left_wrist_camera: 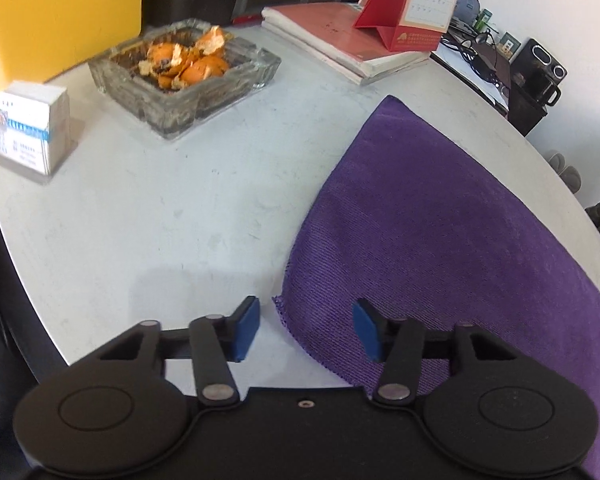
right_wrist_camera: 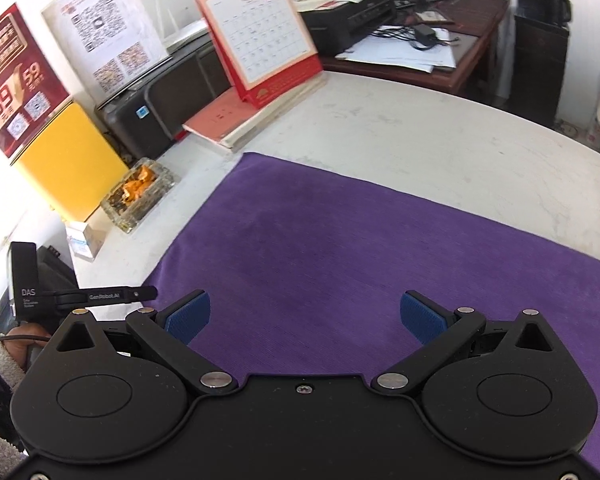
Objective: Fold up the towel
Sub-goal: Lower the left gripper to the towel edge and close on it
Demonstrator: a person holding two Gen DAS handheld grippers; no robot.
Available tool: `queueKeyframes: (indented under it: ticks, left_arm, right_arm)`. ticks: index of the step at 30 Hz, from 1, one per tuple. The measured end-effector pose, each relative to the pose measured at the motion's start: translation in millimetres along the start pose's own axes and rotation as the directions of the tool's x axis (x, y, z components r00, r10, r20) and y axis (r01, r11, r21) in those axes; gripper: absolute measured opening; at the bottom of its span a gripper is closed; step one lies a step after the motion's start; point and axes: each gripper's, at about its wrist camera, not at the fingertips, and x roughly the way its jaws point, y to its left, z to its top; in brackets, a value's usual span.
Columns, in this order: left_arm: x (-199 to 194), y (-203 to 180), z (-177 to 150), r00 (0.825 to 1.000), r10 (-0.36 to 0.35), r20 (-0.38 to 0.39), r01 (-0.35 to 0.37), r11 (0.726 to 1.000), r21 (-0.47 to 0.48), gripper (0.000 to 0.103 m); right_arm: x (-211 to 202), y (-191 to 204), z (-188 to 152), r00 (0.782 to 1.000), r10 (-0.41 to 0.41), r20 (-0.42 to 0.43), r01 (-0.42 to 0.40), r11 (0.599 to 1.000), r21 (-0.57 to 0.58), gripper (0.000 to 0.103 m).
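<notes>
A purple towel lies flat on the white table, filling the right side of the left wrist view. My left gripper stands partly open over the towel's near left corner. That corner lies between the blue pads, and neither pad presses on it. In the right wrist view the same towel spreads across the middle. My right gripper hovers over its near part, wide open with nothing held between its fingers.
A glass ashtray with orange peel and a small card box stand left of the towel. Books and a red desk calendar sit behind. A fleece-cuffed hand holds the other gripper at the table's left edge.
</notes>
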Motion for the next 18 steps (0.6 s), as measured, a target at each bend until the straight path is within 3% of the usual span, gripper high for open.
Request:
queueKeyframes:
  ticks: [3,9,18]
  left_arm:
    - [-1,5,2,1.0,-0.009,0.004,0.01,1.0,-0.02,0.041]
    - [1,8,5,0.999,-0.039,-0.009,0.039,0.998,-0.04,0.023]
    - [-1,7,2,0.996,-0.085,0.002,0.085,0.996,-0.04,0.007]
  right_arm:
    - [11,14,13,1.0,0.012,-0.001,-0.012,0.998,-0.063,0.103]
    - [31,36,37,0.998,0.063,0.013,-0.06,0.986,-0.158,0.103]
    - [69,60,77,0.994,0.107,0.03,-0.092,0.941,-0.325,0.103]
